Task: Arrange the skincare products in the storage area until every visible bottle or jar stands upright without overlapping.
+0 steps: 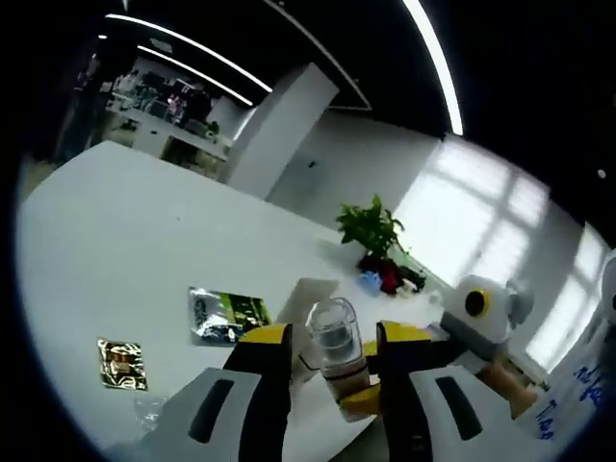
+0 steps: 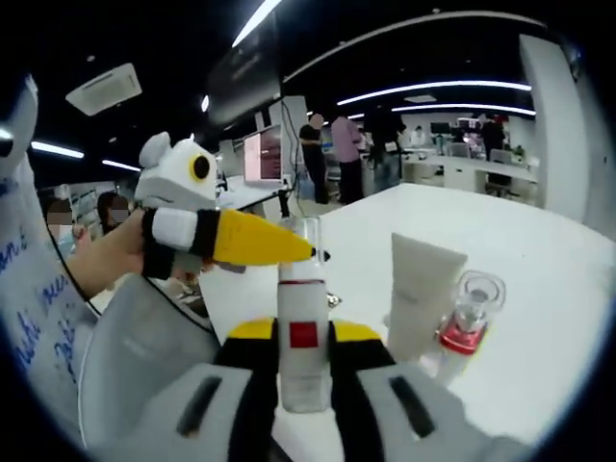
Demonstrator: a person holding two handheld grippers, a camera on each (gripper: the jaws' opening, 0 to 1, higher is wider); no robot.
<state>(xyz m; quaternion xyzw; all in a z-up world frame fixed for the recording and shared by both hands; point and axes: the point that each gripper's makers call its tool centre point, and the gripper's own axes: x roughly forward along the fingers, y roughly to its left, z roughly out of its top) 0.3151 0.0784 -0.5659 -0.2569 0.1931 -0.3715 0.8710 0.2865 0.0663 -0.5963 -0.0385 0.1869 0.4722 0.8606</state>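
You are holding the left gripper (image 1: 332, 358) over the white table (image 1: 125, 241), and a clear-capped bottle (image 1: 336, 348) is sitting right between its yellow-tipped jaws — whether they are pinching it or only framing it, I cannot tell. Your right gripper (image 2: 304, 361) is clamping a white bottle with a red square label (image 2: 303, 332) upright between its jaws. Just beside it, a white tube (image 2: 420, 294) and a small bottle with red liquid (image 2: 466, 318) are standing on the table.
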